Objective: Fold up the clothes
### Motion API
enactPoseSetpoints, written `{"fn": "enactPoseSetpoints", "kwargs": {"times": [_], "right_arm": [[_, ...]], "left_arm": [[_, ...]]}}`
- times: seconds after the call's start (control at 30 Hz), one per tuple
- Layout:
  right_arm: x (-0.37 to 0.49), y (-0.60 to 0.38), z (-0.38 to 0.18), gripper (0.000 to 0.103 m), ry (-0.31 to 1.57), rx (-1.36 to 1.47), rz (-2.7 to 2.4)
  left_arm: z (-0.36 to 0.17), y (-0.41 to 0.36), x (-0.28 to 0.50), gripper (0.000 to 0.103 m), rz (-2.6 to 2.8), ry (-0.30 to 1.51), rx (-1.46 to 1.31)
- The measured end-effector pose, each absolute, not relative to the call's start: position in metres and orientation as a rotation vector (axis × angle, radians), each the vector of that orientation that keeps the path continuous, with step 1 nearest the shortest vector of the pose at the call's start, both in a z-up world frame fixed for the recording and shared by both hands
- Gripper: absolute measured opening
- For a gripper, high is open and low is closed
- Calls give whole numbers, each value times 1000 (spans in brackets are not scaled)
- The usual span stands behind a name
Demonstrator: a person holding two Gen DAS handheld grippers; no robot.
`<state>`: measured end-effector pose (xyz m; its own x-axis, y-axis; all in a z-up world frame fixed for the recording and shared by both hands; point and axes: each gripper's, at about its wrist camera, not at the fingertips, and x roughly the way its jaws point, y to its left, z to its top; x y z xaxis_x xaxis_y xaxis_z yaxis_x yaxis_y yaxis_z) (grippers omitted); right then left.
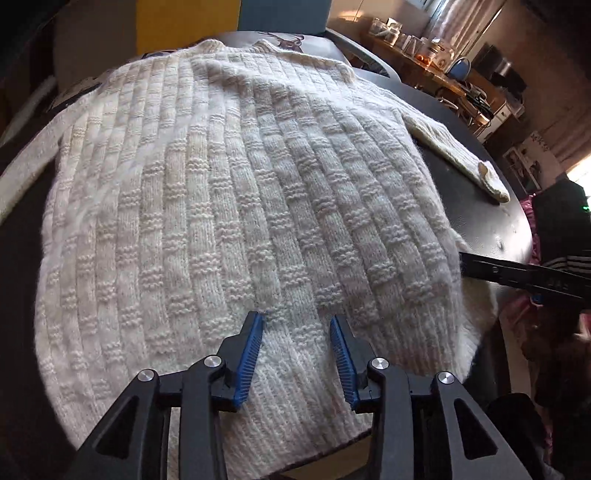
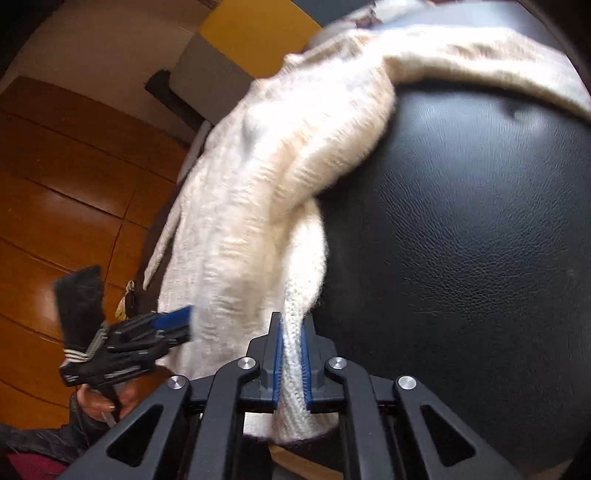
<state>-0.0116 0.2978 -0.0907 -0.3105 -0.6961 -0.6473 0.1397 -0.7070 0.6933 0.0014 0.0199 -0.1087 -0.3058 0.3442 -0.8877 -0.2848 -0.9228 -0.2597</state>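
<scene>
Cream basket-weave knit sweater (image 1: 236, 206) lies spread on a black leather surface (image 2: 461, 229); right gripper (image 2: 291, 332) pinches its hem corner, left gripper (image 1: 297, 321) hovers with fingers spread. Wooden floor (image 2: 66, 206) below.

A lived-in home, a sitting room by the look of it. At two o'clock from the black leather seat (image 1: 491, 225) runs a long wooden sideboard (image 1: 436, 77) crowded with jars and household clutter, and pinkish curtains (image 1: 569, 144) hang by a bright window at three o'clock. Warm polished wood flooring (image 2: 62, 206) spreads at nine o'clock, with a yellow wall panel (image 2: 255, 33) at twelve.
</scene>
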Motion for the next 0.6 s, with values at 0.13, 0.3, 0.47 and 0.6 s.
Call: {"fn": "enactPoseSetpoints", "kwargs": {"times": [0.13,0.3,0.47,0.6], "right_arm": [[23,296,-38,7,-610,1223,-2184],[43,269,-30,7,-422,1222,-2267],[42,259,-45,7,-378,1220,-2325],[51,263,-45,9,-402,1184,-2339]], "left_arm": [[-74,20,3,38,2209,-204,-1451],[-26,69,-18,41,2013,-158,-1351],[-48,128,-57,41,1799,-61,-1552],[-75,165,-65,39,1667,14,-1681]]}}
